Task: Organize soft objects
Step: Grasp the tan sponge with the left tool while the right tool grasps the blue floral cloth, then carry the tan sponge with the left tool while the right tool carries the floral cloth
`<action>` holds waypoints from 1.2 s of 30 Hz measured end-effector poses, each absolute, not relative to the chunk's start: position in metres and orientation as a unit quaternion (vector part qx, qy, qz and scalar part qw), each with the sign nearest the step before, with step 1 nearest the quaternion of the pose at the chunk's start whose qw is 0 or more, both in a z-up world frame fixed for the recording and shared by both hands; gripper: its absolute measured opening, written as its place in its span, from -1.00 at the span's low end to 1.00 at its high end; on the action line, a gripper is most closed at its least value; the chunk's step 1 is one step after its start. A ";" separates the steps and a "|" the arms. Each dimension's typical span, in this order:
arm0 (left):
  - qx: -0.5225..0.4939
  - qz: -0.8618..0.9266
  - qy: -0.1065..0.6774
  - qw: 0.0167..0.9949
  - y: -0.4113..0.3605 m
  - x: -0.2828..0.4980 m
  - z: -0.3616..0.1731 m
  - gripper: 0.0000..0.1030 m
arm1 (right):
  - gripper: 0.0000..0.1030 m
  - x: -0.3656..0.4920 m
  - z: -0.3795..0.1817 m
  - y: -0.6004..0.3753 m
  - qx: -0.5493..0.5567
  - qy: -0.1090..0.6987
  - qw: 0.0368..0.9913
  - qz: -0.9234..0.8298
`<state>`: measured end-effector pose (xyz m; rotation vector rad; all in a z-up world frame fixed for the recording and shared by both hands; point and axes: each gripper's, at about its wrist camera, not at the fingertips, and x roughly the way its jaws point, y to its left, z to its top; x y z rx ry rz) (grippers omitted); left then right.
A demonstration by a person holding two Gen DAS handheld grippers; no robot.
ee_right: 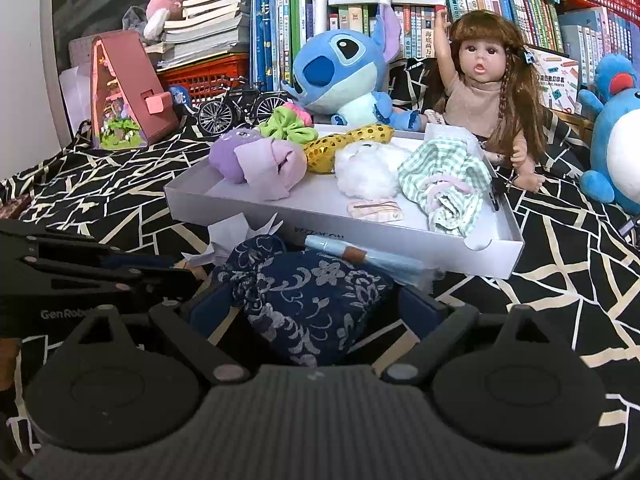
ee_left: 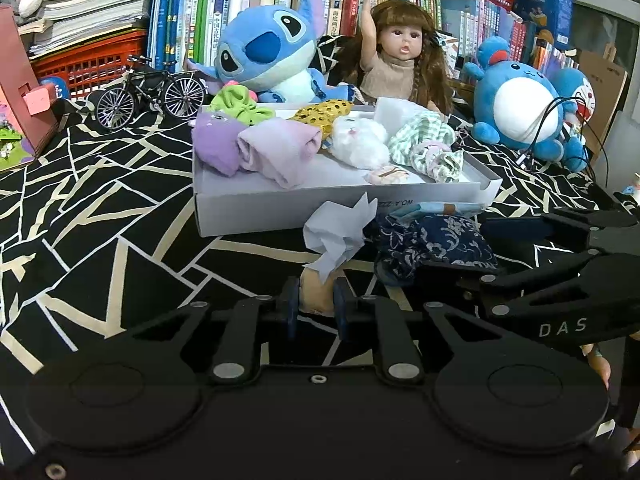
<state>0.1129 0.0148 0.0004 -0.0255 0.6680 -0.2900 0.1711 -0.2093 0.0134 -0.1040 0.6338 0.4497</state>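
A white tray (ee_left: 280,208) holds several soft items: a purple plush (ee_left: 212,140), a lilac cloth (ee_left: 280,148), a green scrunchie (ee_left: 236,106), a yellow spotted pouch (ee_left: 324,114), a white fluffy toy (ee_left: 360,142) and a green checked cloth (ee_left: 428,144). My left gripper (ee_left: 314,304) is shut on a tan object topped with crumpled white paper (ee_left: 336,236), just in front of the tray. My right gripper (ee_right: 316,312) is closed around a navy floral cloth pouch (ee_right: 308,300), which also shows in the left wrist view (ee_left: 432,244). A light blue packet (ee_right: 360,258) lies behind the pouch.
A Stitch plush (ee_left: 268,52), a doll (ee_left: 396,56) and a blue round plush (ee_left: 524,108) sit behind the tray. A model bicycle (ee_left: 152,92) and a pink house box (ee_right: 128,92) stand at the left. Bookshelves and red crates fill the back. Black cables (ee_left: 560,120) trail at right.
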 end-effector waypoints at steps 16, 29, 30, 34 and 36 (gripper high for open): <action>-0.010 -0.130 0.325 0.937 0.020 0.107 -0.001 -0.66 | 0.85 0.176 0.010 -0.200 -0.061 0.302 0.927 0.214; -0.016 -0.129 0.325 0.937 0.021 0.107 -0.002 -0.64 | 0.66 0.165 0.010 -0.218 -0.076 0.307 0.925 0.211; -0.016 -0.128 0.324 0.937 0.021 0.107 -0.002 -0.64 | 0.67 0.164 0.010 -0.221 -0.077 0.308 0.925 0.208; -0.017 -0.127 0.323 0.938 0.021 0.107 -0.002 -0.58 | 0.72 0.164 0.008 -0.231 -0.074 0.317 0.925 0.195; -0.018 -0.128 0.322 0.938 0.020 0.107 -0.002 -0.47 | 0.73 0.165 0.006 -0.233 -0.063 0.323 0.924 0.194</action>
